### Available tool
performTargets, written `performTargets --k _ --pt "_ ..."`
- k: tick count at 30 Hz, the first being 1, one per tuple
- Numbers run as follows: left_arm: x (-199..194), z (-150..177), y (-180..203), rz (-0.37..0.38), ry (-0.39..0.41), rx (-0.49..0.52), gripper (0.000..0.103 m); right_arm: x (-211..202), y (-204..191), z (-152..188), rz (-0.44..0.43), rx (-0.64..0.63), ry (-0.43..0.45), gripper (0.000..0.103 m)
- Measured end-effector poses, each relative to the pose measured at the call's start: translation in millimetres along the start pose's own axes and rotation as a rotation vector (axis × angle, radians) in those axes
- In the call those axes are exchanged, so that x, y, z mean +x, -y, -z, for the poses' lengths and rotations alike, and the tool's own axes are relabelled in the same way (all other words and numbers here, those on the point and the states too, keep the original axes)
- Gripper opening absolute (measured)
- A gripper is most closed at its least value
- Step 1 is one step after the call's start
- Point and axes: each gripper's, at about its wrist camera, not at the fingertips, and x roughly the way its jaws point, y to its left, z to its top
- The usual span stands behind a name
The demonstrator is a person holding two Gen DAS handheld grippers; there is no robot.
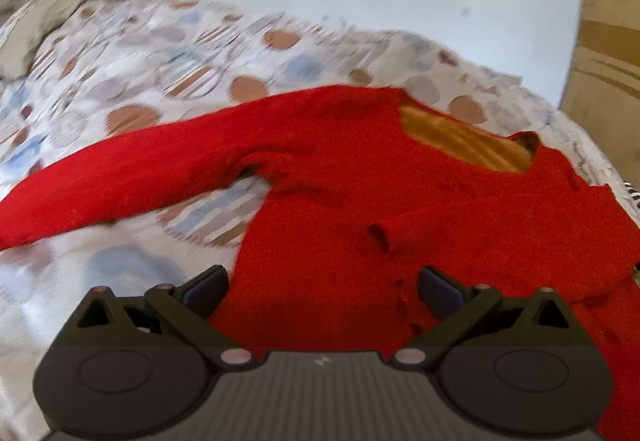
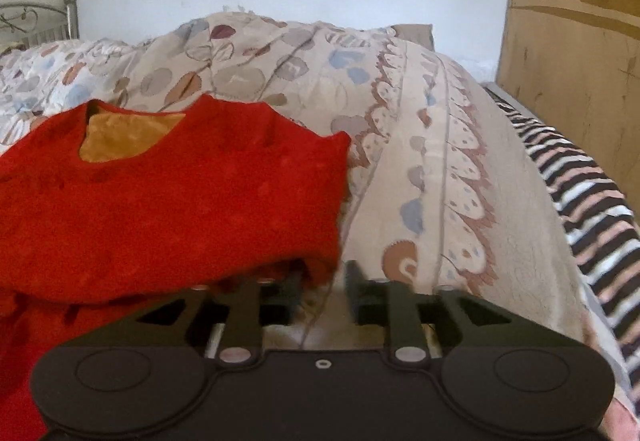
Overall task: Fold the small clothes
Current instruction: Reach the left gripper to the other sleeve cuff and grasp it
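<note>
A red knitted sweater (image 1: pixel 400 201) is being shown lying on a bedspread (image 1: pixel 160 53) printed with rust, blue and grey leaf shapes. Its neckline is turned toward the far wall, and a mustard-yellow lining (image 1: pixel 460 145) is being exposed inside the neck opening. In the left wrist view one long sleeve (image 1: pixel 132 177) is being seen stretched out flat to the left across the bedspread, while the other sleeve is lying folded over the chest, its cuff (image 1: pixel 380 237) resting near the middle of the body. In the right wrist view the garment's right edge is being seen as a doubled layer with a straight side.

The left gripper (image 1: pixel 322 289) is being held low above the lower part of the sweater, its jaws spread wide with red knit visible between them; nothing is being pinched, and the fingertips (image 1: pixel 438 291) are standing apart from each other.

The right gripper (image 2: pixel 324 281) is being held at the sweater's lower right corner, jaws partly apart. Its left finger is partly hidden under the folded red edge, the right finger (image 2: pixel 356 281) is standing over bare bedspread, and no cloth is being pressed between the pads.

Beyond the bedspread a striped cloth (image 2: pixel 580 209) is lying along the right side of the bed, a metal headboard (image 2: pixel 36 21) is standing at the far left, and a cardboard panel (image 2: pixel 572 53) is leaning against the pale wall.
</note>
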Motion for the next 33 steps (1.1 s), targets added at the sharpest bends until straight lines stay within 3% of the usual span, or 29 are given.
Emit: performTargets --k 3,8,9,12,17,19,22,25,28,33 --pt "-18 -6 -14 0.029 -0.050 -0.061 0.103 -17 1 4 -0.005 0.010 -0.020 0.057" --pt "-60 -13 -58 0.007 -0.023 -0.112 0.103 -64 -7 10 -0.087 0.072 0.033 0.100" --pt "-68 -15 -71 -0.016 -0.023 -0.125 0.103 -76 -12 12 -0.117 0.082 0.051 0.102" --pt "-90 -22 -119 -0.074 -0.038 -0.146 0.103 -102 -28 16 -0.188 0.096 0.084 0.102" --pt "-119 -29 -206 -0.264 -0.019 -0.228 0.103 -124 -65 28 -0.282 0.098 0.108 0.102" --pt "-122 -27 -237 -0.262 -0.038 -0.304 0.103 -128 -85 34 -0.320 0.115 0.105 0.103" --pt "-119 -20 -276 -0.235 -0.054 -0.501 0.103 -130 -109 44 -0.390 0.184 0.086 0.103" --pt "-109 -12 -300 -0.176 -0.042 -0.648 0.103 -128 -131 52 -0.443 0.225 0.060 0.103" --pt "-93 -8 -308 -0.160 -0.016 -0.717 0.103 -126 -152 58 -0.436 0.199 0.055 0.103" --pt "-67 2 -318 -0.208 -0.003 -0.788 0.103 -119 -173 71 -0.362 0.087 0.046 0.103"
